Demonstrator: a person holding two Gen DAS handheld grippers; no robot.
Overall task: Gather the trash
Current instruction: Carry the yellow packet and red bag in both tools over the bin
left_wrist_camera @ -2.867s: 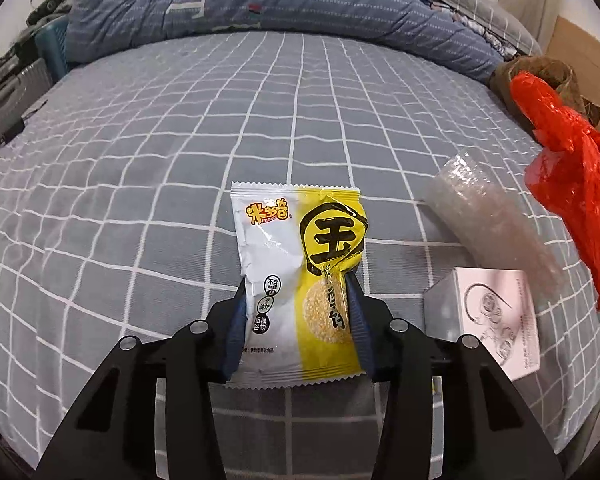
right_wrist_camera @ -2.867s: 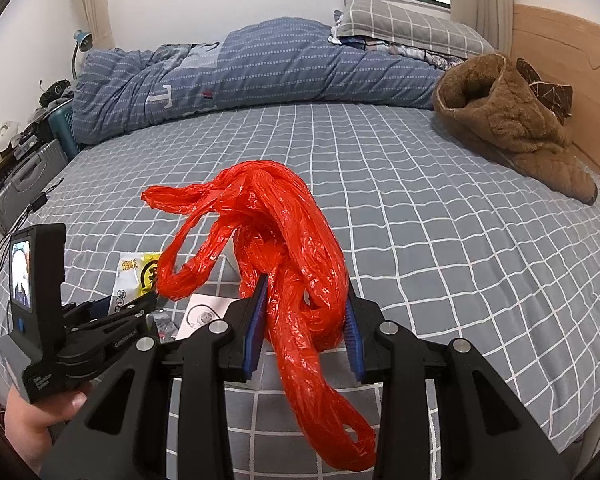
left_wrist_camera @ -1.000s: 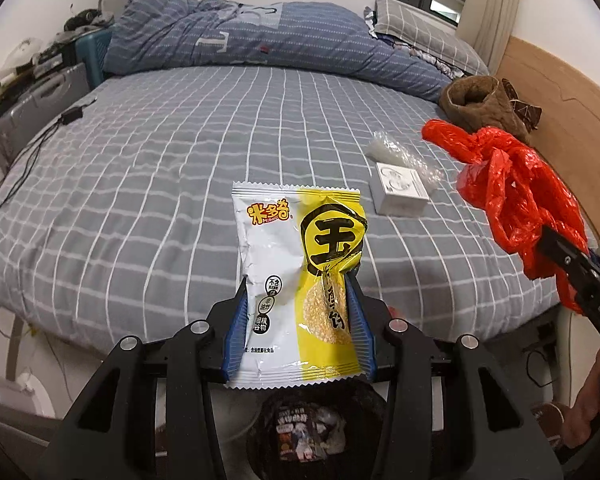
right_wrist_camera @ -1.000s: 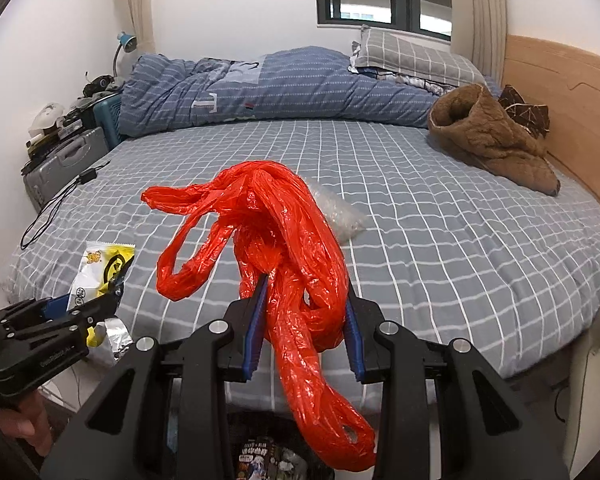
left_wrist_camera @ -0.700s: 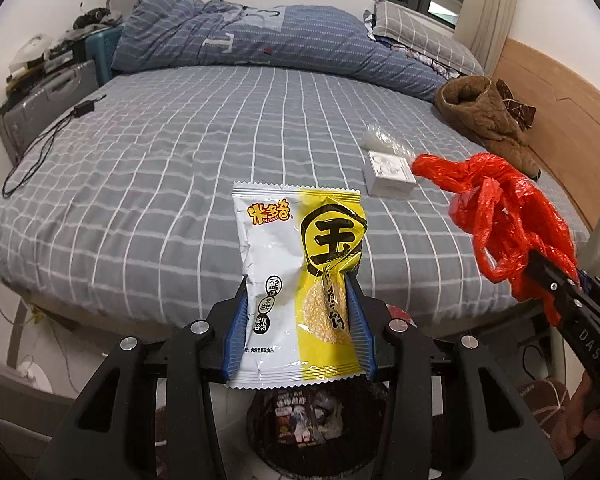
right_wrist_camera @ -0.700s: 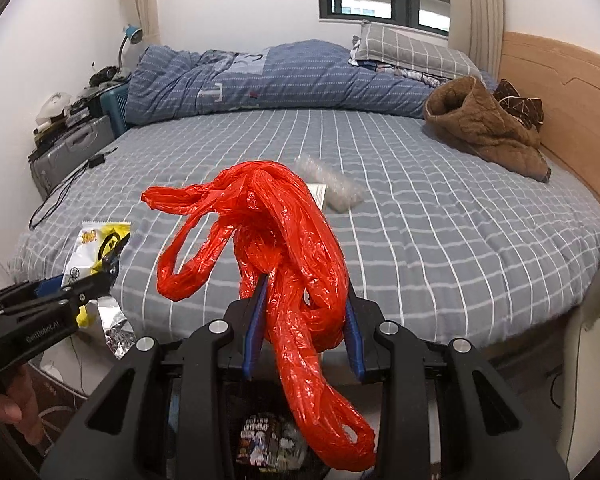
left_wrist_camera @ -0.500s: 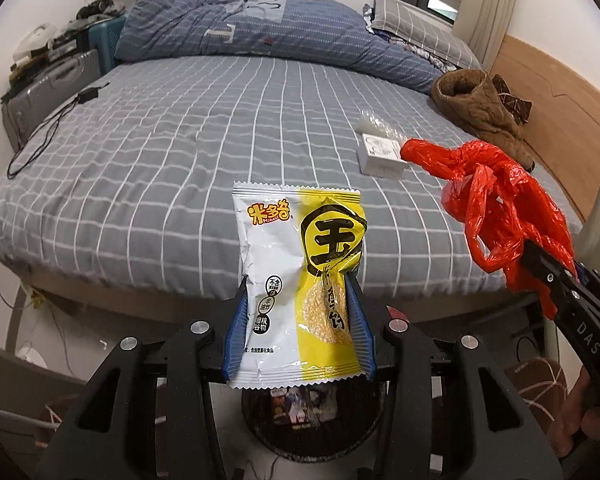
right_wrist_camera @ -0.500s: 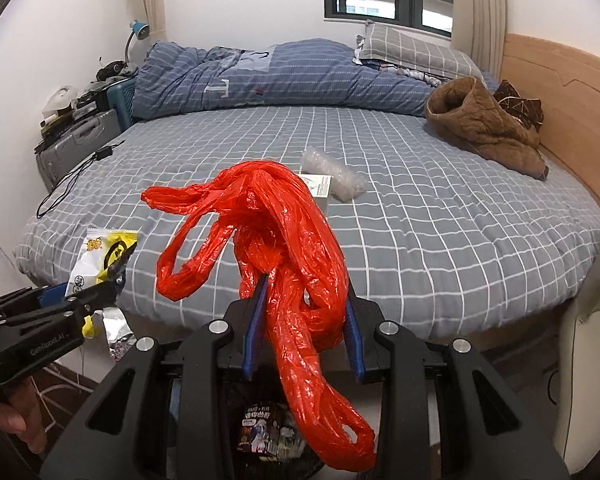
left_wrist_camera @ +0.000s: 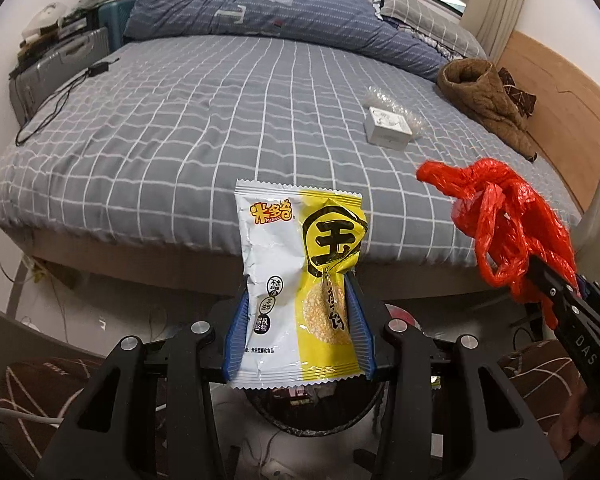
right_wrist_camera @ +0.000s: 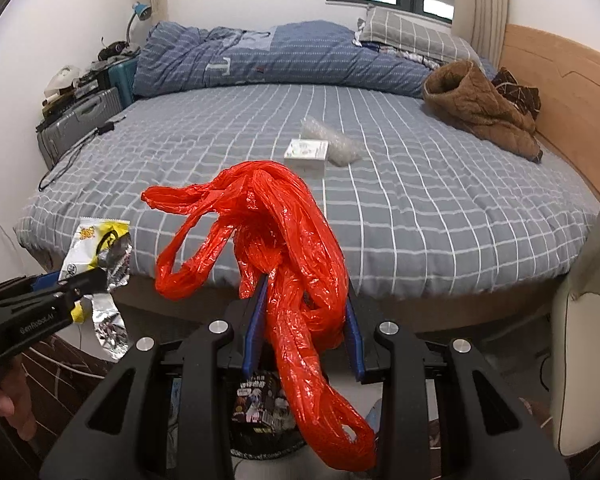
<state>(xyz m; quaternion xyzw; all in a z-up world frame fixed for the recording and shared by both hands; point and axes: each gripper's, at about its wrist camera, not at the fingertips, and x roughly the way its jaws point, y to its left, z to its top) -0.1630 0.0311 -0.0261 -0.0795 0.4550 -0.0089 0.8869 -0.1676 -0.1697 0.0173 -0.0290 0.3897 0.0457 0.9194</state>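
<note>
Past the foot of the bed (left_wrist_camera: 148,168), above the floor, both tools hang over a dark round bin (left_wrist_camera: 312,412) that holds printed wrappers; the left hand-held gripper (left_wrist_camera: 300,332) has its blue pads closed partway on the lower half of a white and yellow snack packet (left_wrist_camera: 300,276), which stands upright between them; in the right wrist view the packet's silver inner side shows, torn open and drooping; the right hand-held gripper (right_wrist_camera: 306,328) is pinched narrowly on a crumpled red plastic bag (right_wrist_camera: 276,240), whose loops spill forward and whose tail hangs down over the bin's rim; the two tools are side by side, near but apart; on the grey checked bed cover a small white box (right_wrist_camera: 306,151) lies touching a clear crinkled plastic wrap (right_wrist_camera: 334,142), well apart from both tools; a brown padded garment (right_wrist_camera: 480,108) lies by the wooden headboard (right_wrist_camera: 556,92).
</note>
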